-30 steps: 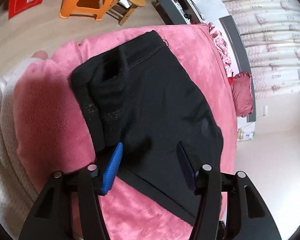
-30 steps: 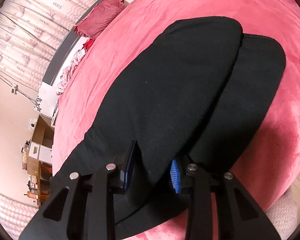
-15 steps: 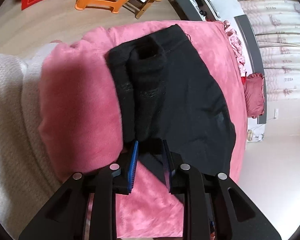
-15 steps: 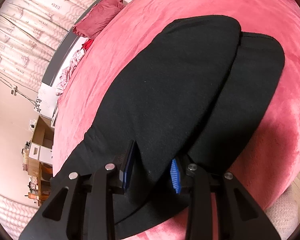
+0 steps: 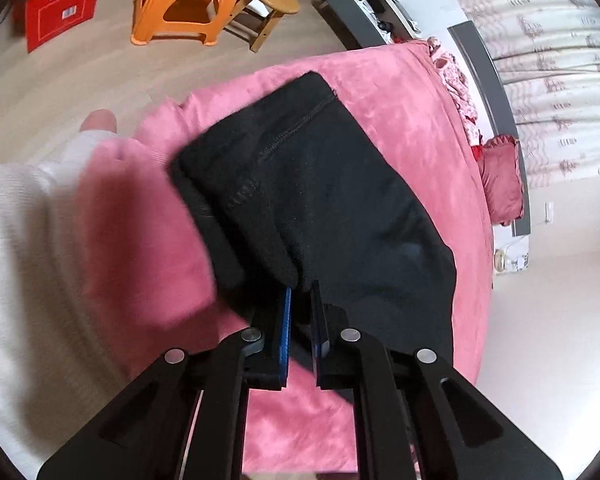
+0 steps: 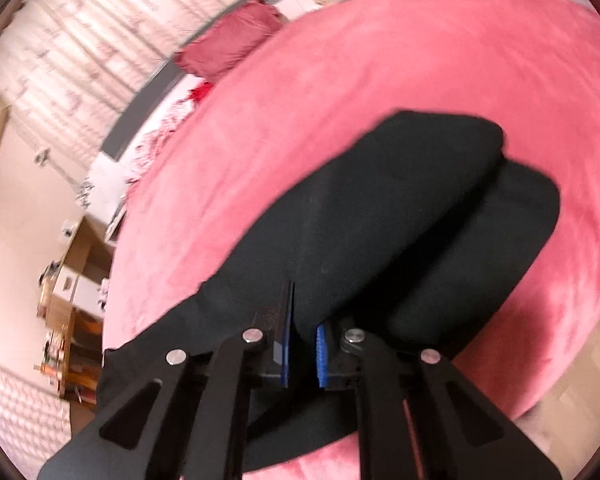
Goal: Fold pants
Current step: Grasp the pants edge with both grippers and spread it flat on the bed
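Note:
Black pants (image 5: 332, 184) lie on a pink blanket (image 5: 404, 96) covering a bed. In the left wrist view my left gripper (image 5: 301, 300) is shut on the near edge of the pants, with a thick folded bunch of fabric rising just ahead of the blue pads (image 5: 286, 328). In the right wrist view the pants (image 6: 400, 216) stretch away in two overlapping layers. My right gripper (image 6: 303, 320) is shut on the near edge of the pants, fabric pinched between its blue pads (image 6: 321, 350).
An orange plastic stool (image 5: 184, 4), a small wooden stool (image 5: 272, 4) and a red box (image 5: 60, 4) stand on the floor beyond the bed. A red pillow (image 5: 500, 176) lies by the headboard; it also shows in the right wrist view (image 6: 232, 40). A white knit cloth (image 5: 16, 248) lies at left.
My left gripper went from wide open to shut on the pants edge and the fabric bunched up. My right gripper closed tighter on the pants and lifted; the view has shifted and blurred.

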